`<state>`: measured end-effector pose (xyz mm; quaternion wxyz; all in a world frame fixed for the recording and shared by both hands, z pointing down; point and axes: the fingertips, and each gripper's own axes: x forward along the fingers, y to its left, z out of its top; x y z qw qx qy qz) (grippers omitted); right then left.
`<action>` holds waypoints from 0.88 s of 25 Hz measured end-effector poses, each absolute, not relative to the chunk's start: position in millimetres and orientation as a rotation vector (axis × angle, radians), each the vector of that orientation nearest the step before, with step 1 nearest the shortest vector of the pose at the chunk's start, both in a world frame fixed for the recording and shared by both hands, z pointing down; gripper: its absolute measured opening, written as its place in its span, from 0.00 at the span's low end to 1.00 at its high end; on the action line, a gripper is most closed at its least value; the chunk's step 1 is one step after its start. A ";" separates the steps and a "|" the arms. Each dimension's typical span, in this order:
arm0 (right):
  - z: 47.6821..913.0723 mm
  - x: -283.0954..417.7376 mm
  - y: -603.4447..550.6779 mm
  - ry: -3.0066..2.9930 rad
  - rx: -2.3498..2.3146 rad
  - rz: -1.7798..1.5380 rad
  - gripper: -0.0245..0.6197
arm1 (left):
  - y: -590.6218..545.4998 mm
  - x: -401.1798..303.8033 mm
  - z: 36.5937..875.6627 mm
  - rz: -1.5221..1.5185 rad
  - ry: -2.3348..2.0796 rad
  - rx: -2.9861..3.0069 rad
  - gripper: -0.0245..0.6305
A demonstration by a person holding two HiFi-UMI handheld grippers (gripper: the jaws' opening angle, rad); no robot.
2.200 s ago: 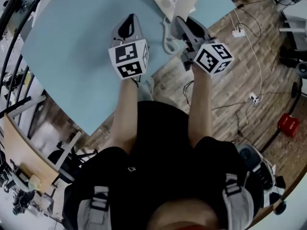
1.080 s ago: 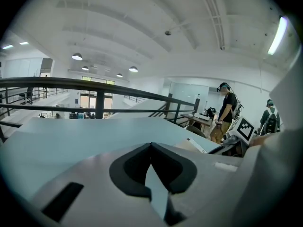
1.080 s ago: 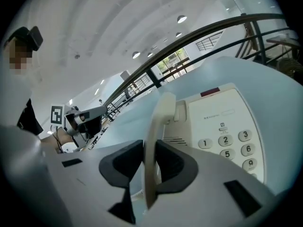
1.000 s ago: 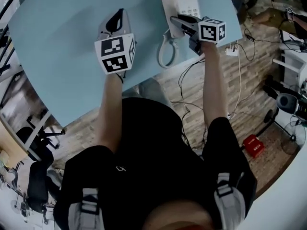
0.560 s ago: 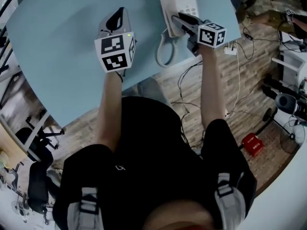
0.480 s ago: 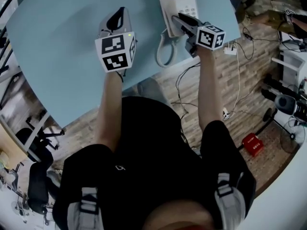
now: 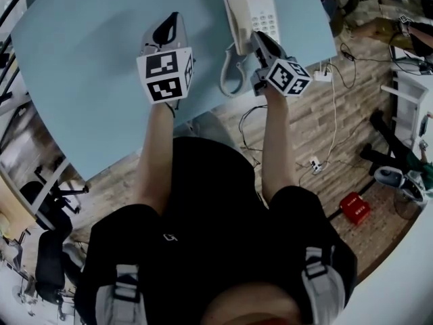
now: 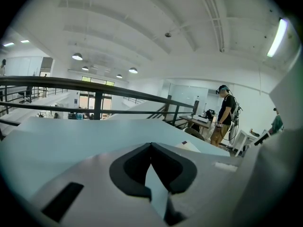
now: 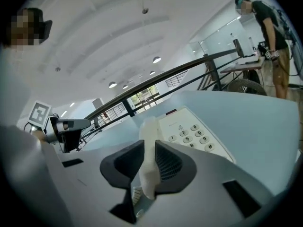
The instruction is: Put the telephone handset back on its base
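changes since half a second ago, near to far:
- right forearm (image 7: 274,141): is now hanging closer to the body, elbow bending more.
- right gripper (image 7: 259,40): is now sitting back at the near end of the phone, no longer lying across it.
- handset (image 7: 236,15): was mostly covered by that gripper and is now showing full length, lying in the cradle along the left side of the base (image 7: 265,12), keypad to its right.
- cord (image 7: 229,73): is still looping off the base's near left corner over the table (image 7: 88,53).
- left gripper (image 7: 166,24): is staying where it was.

pose, near to far:
- left forearm (image 7: 157,147): is reaching straight ahead, holding its gripper level over bare table, well left of the phone. its jaws are meeting at the tips, clenched on nothing.
- right forearm: is reaching forward, its gripper pointing up and left toward the handset. its jaws are closing. the handset is showing in the gap between them, and the pads are not visibly pressing it.
- railing (image 8: 94,86) and a standing person (image 8: 226,112): are showing far beyond the table.
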<state>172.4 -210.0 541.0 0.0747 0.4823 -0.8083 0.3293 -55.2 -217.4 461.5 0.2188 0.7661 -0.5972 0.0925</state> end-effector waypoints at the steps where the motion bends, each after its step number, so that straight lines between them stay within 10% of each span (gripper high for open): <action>1: 541.4 174.4 -204.2 -2.409 1.472 0.970 0.13 | -216.4 -54.8 461.0 0.254 -1.653 2.121 0.04; 11: 540.8 163.4 -195.5 -2.364 1.497 0.945 0.09 | -212.3 -34.4 444.5 0.234 -1.639 2.171 0.04; 22: 320.2 155.4 -222.7 -2.685 1.649 0.258 0.04 | -212.6 26.1 331.5 0.134 -1.706 2.456 0.04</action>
